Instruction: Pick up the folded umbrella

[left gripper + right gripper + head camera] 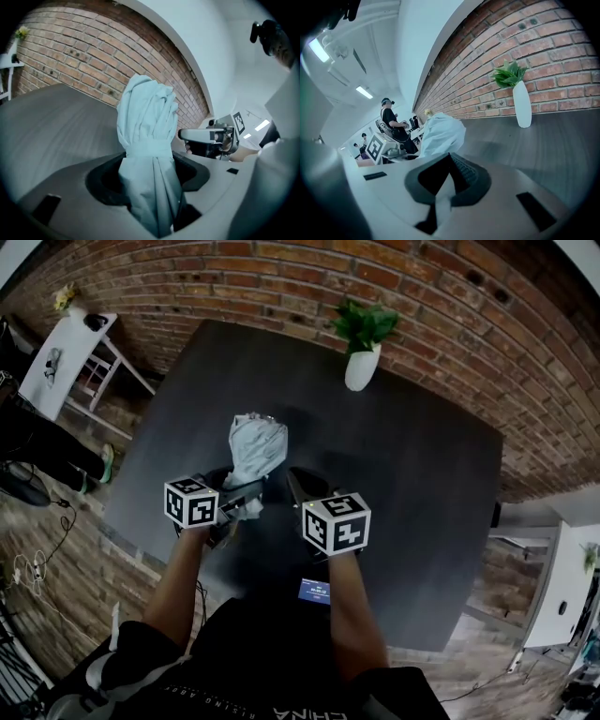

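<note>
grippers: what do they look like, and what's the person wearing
The left gripper and right gripper have pale grey bodies, dark curved jaws, each topped by a white cube with black square markers. Black short-sleeved top with white lettering.

Umbrella (255, 451): pale cloth, matt, creased, soft folds.
Bench (422, 456): dark, smooth, matt, faint sheen.
Wall (281, 277): rough red brick.
Vase (361, 369): white, smooth, slightly glossy.
Right tool (449, 157): grey smooth matt plastic shell; pads (462, 173) black, ribbed.
Left tool (147, 164): same shell.
</note>
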Demonstrator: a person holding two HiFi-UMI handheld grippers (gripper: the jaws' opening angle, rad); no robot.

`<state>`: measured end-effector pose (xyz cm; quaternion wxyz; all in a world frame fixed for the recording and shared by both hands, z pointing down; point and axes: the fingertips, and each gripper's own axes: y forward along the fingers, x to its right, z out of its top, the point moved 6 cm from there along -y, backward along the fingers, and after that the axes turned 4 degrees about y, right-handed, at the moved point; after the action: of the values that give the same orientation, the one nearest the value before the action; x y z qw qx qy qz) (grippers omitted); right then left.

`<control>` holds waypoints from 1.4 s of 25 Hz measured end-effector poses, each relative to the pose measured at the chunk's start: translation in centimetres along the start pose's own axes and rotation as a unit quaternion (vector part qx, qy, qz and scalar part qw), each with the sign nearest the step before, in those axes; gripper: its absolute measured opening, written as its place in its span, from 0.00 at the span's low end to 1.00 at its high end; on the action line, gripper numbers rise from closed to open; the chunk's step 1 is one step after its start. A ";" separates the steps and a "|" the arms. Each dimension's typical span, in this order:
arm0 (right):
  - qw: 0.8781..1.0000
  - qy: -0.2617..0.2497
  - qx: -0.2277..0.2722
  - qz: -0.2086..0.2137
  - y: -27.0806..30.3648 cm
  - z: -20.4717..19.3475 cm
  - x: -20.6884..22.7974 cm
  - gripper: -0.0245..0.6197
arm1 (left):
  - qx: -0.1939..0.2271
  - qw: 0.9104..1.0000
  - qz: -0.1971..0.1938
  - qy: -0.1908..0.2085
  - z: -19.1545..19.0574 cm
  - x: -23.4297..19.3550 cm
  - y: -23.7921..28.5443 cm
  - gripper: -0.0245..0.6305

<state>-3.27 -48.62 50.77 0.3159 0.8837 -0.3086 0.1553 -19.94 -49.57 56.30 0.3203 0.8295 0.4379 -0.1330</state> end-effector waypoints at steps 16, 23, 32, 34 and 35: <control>0.997 -0.022 0.069 0.027 -6.4 -0.5 -2.7 0.05 | 0.181 0.978 -0.089 0.055 1.3 10.6 -4.7 0.47; 0.996 -0.047 0.074 0.036 -9.2 -1.8 -3.3 0.05 | 0.215 0.967 -0.113 0.071 0.5 14.1 -5.7 0.47; 0.992 -0.085 0.082 0.041 -12.2 -3.8 -4.1 0.05 | 0.233 0.957 -0.162 0.057 -1.7 17.5 -6.1 0.47; 0.991 -0.091 0.085 0.040 -12.8 -3.9 -4.2 0.05 | 0.234 0.956 -0.167 0.053 -2.1 17.9 -6.2 0.47; 0.991 -0.091 0.087 0.039 -13.1 -3.9 -4.1 0.05 | 0.235 0.956 -0.169 0.051 -2.2 18.1 -6.2 0.47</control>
<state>1.69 -36.22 45.76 0.2018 0.9055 -0.3560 0.1126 -14.59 -34.03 46.35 0.0663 0.8008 0.5438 -0.2420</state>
